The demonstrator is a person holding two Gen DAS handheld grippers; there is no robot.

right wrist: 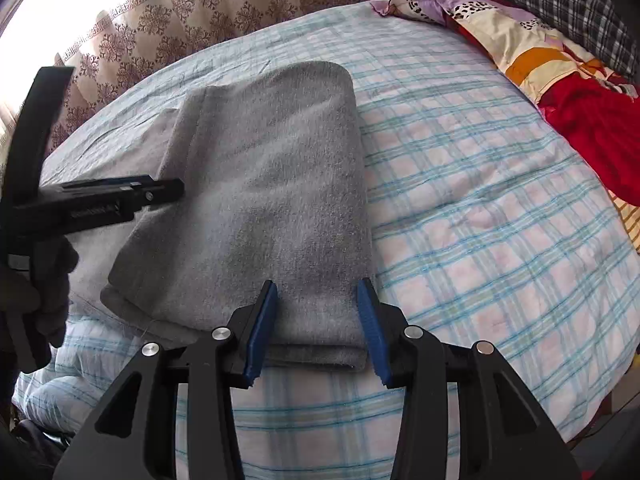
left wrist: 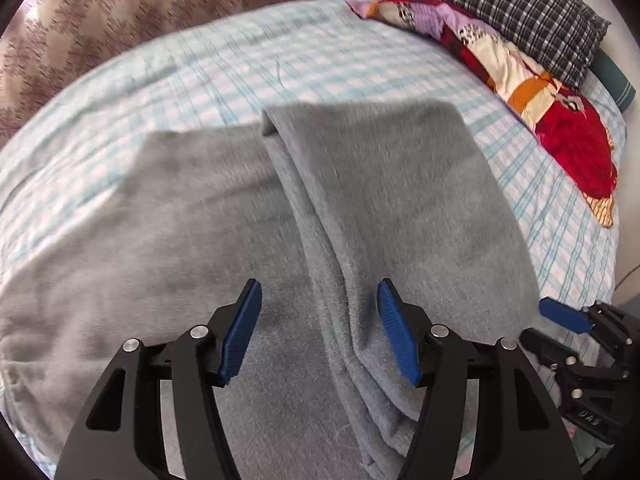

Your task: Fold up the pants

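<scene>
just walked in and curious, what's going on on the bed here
A person is folding gray pants on a bed with a blue plaid sheet, holding tongs in each hand. One part of the pants is already laid over the rest. Both the left tongs and the right tongs are open and hold nothing, poised over the near edge of the fabric. A colorful quilt and plaid pillow sit at the far side.
</scene>
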